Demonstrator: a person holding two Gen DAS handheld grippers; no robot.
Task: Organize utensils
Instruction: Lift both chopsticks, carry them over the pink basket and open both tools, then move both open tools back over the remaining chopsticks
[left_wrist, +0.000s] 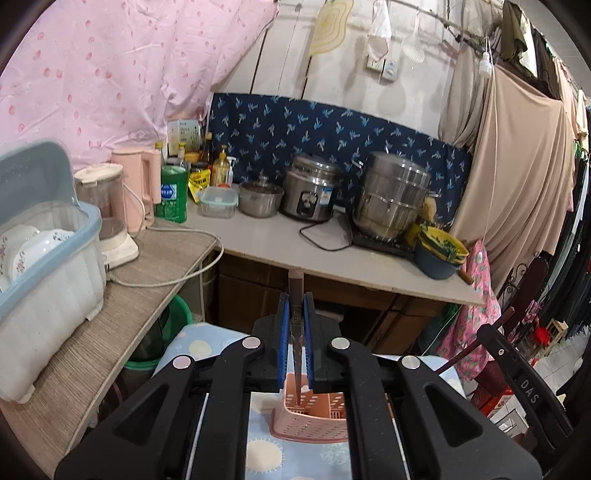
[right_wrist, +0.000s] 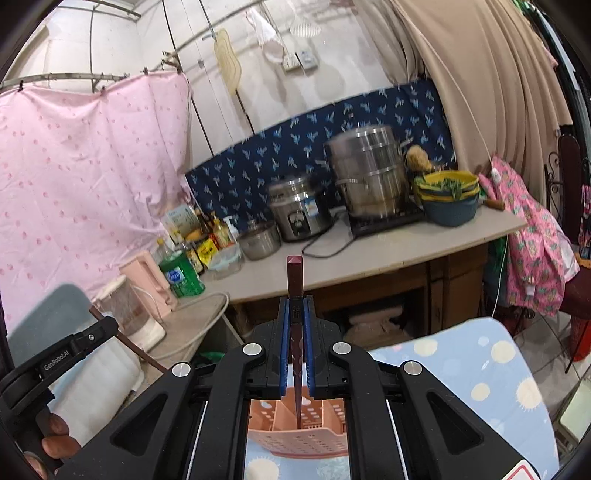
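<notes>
Left tool (left_wrist: 295, 306) pinching one dark chopstick (left_wrist: 295, 295), tip hanging over the pink basket (left_wrist: 310, 424) on the dotted blue cloth (left_wrist: 207, 347). Right tool (right_wrist: 295, 306) clamped the same way on a second chopstick (right_wrist: 294, 280), tip over the same basket (right_wrist: 299, 439). Only from the left wrist: dish rack (left_wrist: 48, 258) full of plates. Only from the right wrist: fingers (right_wrist: 55, 435) gripping the other tool's handle. Beyond, counter (left_wrist: 280, 243) crowded with rice cooker (left_wrist: 310, 195), steamer pot (left_wrist: 395, 199), bottles.
</notes>
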